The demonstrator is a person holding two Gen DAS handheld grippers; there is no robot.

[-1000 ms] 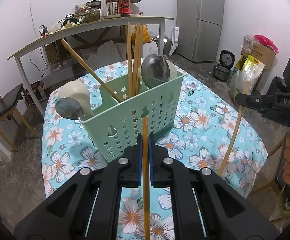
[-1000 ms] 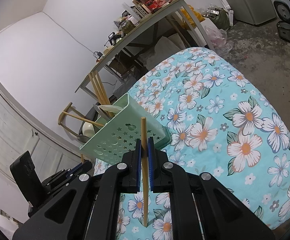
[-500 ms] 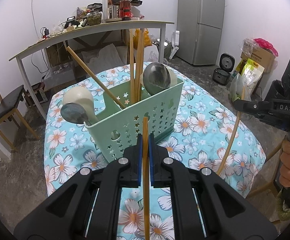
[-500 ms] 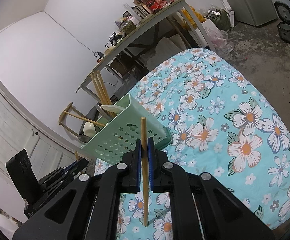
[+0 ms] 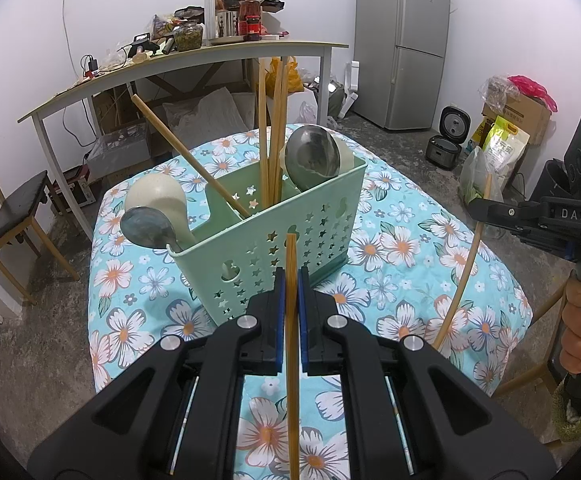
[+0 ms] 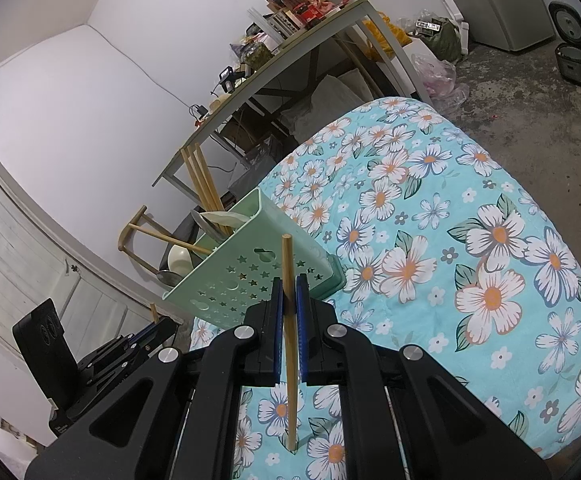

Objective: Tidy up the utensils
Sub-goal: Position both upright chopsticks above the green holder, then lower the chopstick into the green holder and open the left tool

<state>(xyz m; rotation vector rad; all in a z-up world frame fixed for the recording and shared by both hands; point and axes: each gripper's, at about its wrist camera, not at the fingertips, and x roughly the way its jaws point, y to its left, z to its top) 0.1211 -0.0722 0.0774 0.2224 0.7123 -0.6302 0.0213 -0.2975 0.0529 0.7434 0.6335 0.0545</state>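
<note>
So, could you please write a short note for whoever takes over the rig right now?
Left gripper: shut on a chopstick, held upright just in front of the basket.
Right gripper: shut on another chopstick, to the right of the basket.
Basket stands on the flowered table.
Done: several chopsticks and the spoons already stand in the basket.
Left: drop both held chopsticks in with the others.
</note>
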